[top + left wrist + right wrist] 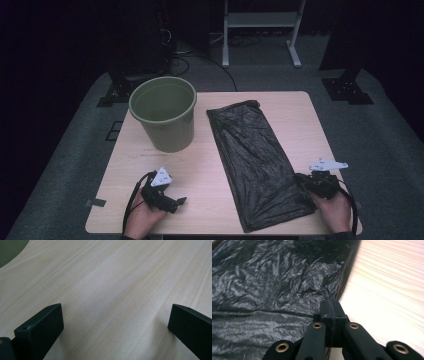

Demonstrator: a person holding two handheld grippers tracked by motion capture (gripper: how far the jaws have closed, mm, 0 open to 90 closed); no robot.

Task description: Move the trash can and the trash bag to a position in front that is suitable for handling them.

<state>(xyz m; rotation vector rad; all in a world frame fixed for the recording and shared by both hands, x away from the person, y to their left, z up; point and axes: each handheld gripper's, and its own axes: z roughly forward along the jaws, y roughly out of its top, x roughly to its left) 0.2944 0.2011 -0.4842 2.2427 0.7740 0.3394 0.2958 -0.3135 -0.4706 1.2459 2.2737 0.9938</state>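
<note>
step: pinching near right edge of black bag (255, 165) with right hand-held gripper (331, 305), jaws closed | left hand-held gripper (172, 202) open over desk (120, 277) | next: likely lift, open bag mouth toward green bin (163, 112)

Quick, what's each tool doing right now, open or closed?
Left tool: open, empty, over bare table.
Right tool: closed, apparently pinching the black bag at its edge.
</note>
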